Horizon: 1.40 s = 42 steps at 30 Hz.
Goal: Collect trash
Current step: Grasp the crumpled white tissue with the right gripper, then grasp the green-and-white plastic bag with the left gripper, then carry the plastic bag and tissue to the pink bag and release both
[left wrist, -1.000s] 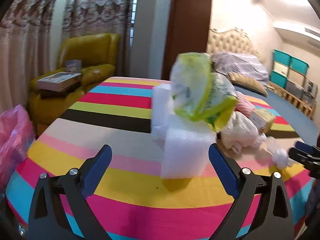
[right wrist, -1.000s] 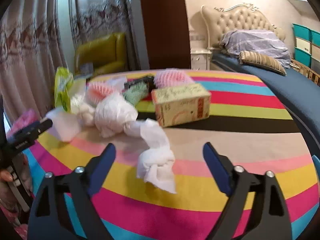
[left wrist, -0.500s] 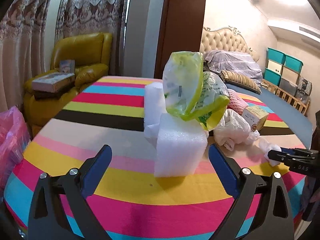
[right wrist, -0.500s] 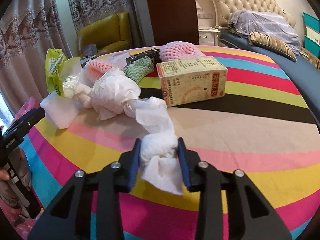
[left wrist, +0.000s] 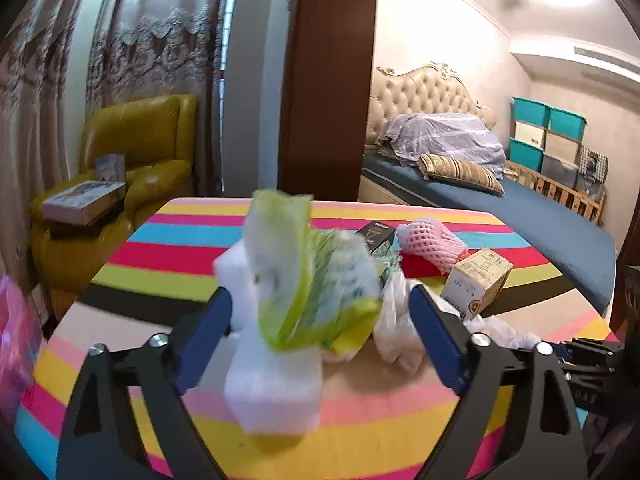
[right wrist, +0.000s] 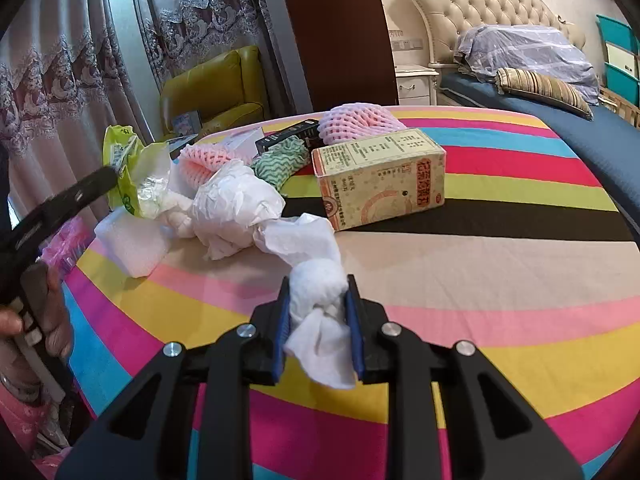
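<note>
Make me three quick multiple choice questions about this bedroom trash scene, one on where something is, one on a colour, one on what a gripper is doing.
1. Where does the beige printed cardboard box sit?
A. on the striped tablecloth
B. on the yellow leather armchair
C. on the blue bed

2. What colour is the foam fruit net behind that box?
A. blue
B. pink
C. black

3. What is the right gripper doing?
A. hanging open over bare cloth
B. clamping the box
C. pinching a crumpled white tissue

Answers: 1 A, the box stands on the dark stripe of the cloth. 2 B, the netting is pale pink. 3 C, the jaws have just been closing and both blue pads press the tissue's sides.
</note>
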Tool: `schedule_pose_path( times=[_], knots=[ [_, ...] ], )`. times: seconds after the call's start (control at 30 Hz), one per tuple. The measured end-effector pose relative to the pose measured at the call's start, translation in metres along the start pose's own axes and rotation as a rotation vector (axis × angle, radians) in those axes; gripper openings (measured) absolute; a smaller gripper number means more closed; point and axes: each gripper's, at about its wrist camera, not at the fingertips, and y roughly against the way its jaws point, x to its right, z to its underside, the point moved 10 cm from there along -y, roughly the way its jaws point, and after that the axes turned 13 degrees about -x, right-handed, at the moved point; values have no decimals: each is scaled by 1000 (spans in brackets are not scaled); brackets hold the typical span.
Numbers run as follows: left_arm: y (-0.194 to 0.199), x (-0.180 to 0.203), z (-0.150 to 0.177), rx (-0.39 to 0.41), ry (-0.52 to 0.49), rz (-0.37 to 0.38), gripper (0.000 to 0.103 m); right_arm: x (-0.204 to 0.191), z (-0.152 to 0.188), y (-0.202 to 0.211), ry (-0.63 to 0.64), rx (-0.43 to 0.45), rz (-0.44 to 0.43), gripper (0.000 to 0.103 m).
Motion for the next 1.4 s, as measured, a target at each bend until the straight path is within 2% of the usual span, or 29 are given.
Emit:
schedule_pose_path(
  times=[0.07,0.13,0.23,0.3,0.43,0.57,0.77,0.9,1.1,1.4],
  knots=[
    [-9,6,-6,-15,-24,29,68,0,0,0,-2,1,-2,25],
    [-15,9,-6,-30,-28,66,51,1,0,1,-4,2,-4,25],
    [-10,10,-5,-6,-11,105,45,1,0,2,-6,7,-7,25],
    [-2,12,-1,17,-31,97,43,1,0,2,-5,9,-8,25],
    [21,15,6,71,-74,66,43,2,-1,5,-8,25,-7,25],
    [44,9,13,100,-64,58,43,2,-2,9,-14,45,-9,25],
    [64,-1,31,85,-83,32,43,-8,-3,18,34,90,2,25],
    [74,-6,47,67,-110,1,43,-22,-5,24,35,106,-57,25],
    [83,-21,67,39,-112,-21,43,-60,-7,36,116,126,-104,25],
    [107,-58,87,25,-73,-71,43,-125,1,29,224,90,-198,25]
  ],
)
